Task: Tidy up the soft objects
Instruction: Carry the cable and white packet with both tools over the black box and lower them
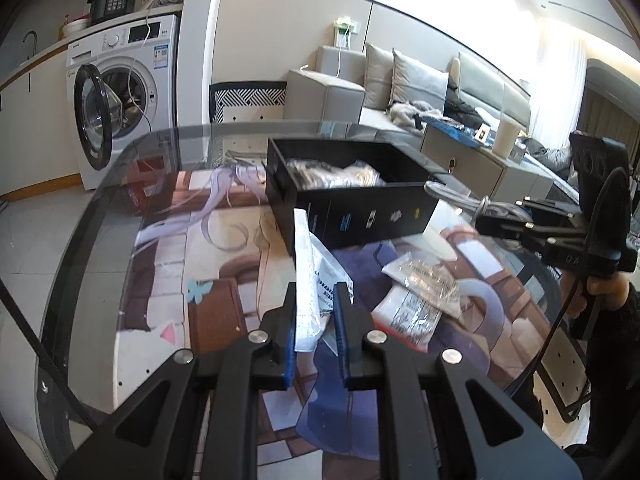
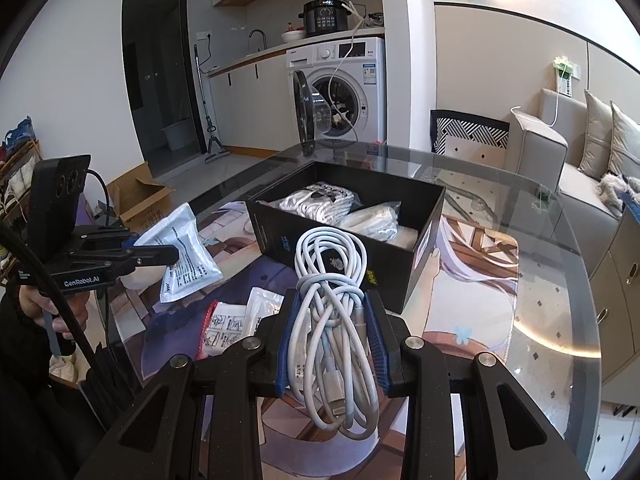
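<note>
My left gripper (image 1: 316,292) is shut on a white plastic packet (image 1: 310,276) and holds it above the table, short of the black box (image 1: 360,216). The packet also shows in the right wrist view (image 2: 182,248), held off the table at the left. My right gripper (image 2: 332,300) is shut on a bundle of white cable (image 2: 332,308), held just in front of the black box (image 2: 400,268). The box holds several white bagged soft items (image 2: 320,202). More clear packets (image 1: 420,292) lie on the table mat below and to the right of the left gripper.
The glass table (image 2: 540,248) carries a printed mat (image 1: 180,264). A washing machine (image 2: 344,88) with its door open stands behind. A grey sofa (image 1: 400,84) and a low cabinet (image 1: 480,160) are at the right. A cardboard box (image 2: 140,196) sits on the floor.
</note>
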Motion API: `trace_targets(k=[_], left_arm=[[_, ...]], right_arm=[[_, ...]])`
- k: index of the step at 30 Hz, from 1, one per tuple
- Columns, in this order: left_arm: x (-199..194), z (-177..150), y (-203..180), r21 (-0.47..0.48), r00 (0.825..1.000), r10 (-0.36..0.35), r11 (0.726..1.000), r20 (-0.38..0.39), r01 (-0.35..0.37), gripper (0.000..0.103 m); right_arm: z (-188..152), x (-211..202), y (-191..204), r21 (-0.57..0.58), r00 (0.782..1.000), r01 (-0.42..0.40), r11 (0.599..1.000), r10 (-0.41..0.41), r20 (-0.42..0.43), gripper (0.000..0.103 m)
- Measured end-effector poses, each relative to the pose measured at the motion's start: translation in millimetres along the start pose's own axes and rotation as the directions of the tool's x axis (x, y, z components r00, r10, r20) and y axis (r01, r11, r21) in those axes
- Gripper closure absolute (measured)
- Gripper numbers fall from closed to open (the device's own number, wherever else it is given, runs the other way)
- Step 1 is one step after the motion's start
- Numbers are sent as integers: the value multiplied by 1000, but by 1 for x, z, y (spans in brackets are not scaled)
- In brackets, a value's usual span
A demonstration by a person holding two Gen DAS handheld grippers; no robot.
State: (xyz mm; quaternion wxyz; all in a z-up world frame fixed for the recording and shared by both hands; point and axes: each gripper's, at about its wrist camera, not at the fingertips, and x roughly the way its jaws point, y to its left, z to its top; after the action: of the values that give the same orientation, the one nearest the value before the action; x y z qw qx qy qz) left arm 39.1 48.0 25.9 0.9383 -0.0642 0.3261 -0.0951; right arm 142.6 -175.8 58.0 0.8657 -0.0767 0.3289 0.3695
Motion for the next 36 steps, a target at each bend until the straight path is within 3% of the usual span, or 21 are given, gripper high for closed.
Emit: trace_targets(k=[18,28,36], left_arm=[[7,63,-15,-30,990,-55,998,131,59,90],[25,90,-17,-46,987,-51,997,151,59,90],[42,108,-17,-41,986,-44,998,159,51,90]], right_arm=[[36,-3,7,80,994,97,992,-100,34,71],[54,-7,-8,121,985,154,981,-161,56,71],[76,-2,-16,129,985,159,979,-166,50,71]])
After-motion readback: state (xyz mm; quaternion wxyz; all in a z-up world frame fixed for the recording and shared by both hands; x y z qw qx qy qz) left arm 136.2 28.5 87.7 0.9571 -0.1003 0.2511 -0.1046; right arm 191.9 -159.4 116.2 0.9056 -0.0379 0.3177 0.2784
